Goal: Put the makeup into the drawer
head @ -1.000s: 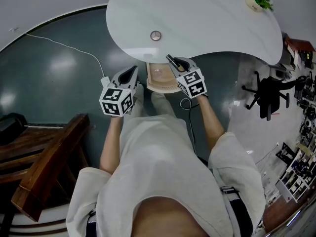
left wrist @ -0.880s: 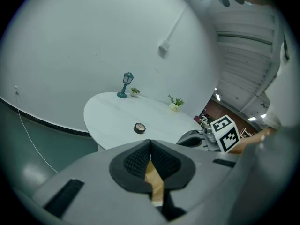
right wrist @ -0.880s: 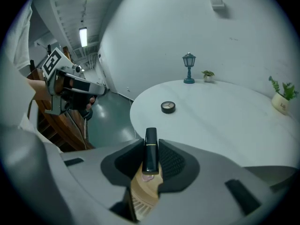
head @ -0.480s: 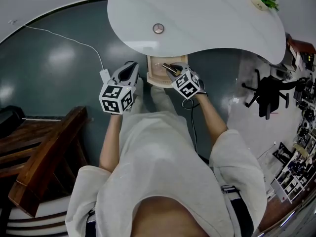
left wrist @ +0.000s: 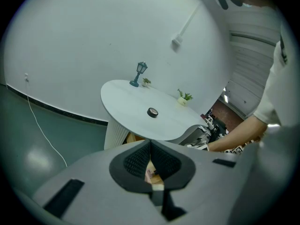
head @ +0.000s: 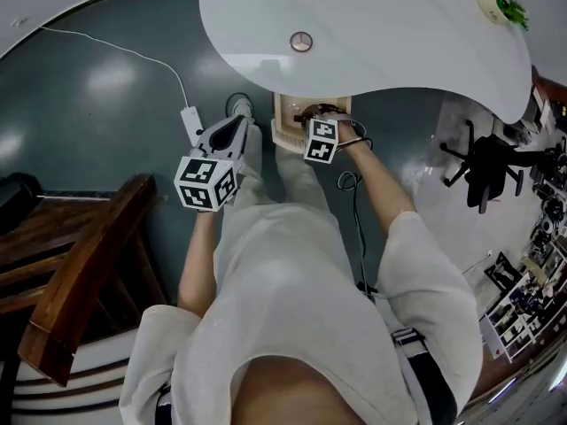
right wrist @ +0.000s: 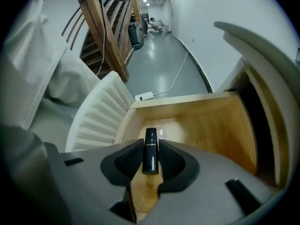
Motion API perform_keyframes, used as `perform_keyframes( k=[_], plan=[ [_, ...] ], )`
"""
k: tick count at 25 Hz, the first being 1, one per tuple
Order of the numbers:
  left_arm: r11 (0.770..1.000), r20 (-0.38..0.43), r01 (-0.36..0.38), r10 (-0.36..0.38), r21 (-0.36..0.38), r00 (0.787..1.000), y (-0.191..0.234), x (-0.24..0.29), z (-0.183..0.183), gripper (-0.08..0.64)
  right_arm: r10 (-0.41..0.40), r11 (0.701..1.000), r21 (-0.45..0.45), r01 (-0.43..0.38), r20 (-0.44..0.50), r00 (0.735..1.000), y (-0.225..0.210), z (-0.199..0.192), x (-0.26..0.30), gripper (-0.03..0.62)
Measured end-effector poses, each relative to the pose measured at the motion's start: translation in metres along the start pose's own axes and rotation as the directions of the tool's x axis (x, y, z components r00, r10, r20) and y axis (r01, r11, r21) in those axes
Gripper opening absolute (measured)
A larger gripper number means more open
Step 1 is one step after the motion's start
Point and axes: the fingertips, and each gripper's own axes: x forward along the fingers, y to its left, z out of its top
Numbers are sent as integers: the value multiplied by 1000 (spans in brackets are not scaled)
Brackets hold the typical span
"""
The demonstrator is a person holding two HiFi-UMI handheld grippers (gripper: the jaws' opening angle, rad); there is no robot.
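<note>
Makeup above open drawer, beside table

Makeup tube: glossy black. Drawer: pale honey wood. Desk: plain white. Floor: dark teal-grey. Left gripper: grey shell, black ribbed jaws; marker cube black-and-white squares.

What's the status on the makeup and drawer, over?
Right hand-held gripper shut on black makeup tube, above open drawer. Left hand-held gripper shut, empty. Nothing in the way.
</note>
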Motion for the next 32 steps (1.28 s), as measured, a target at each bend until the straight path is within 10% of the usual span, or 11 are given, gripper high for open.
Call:
perform_keyframes(
  k=[17,32],
  plan=[
    [997,-77,-24,18,-71,997,29,8,-43,11,20,1000,-9,-21,-62,998,-16,-1,83,98],
    [999,-43,-3,2,-39,999,12,10,-25,11,-61,998,-30,62,47,997,-19,19,31,152]
  ],
)
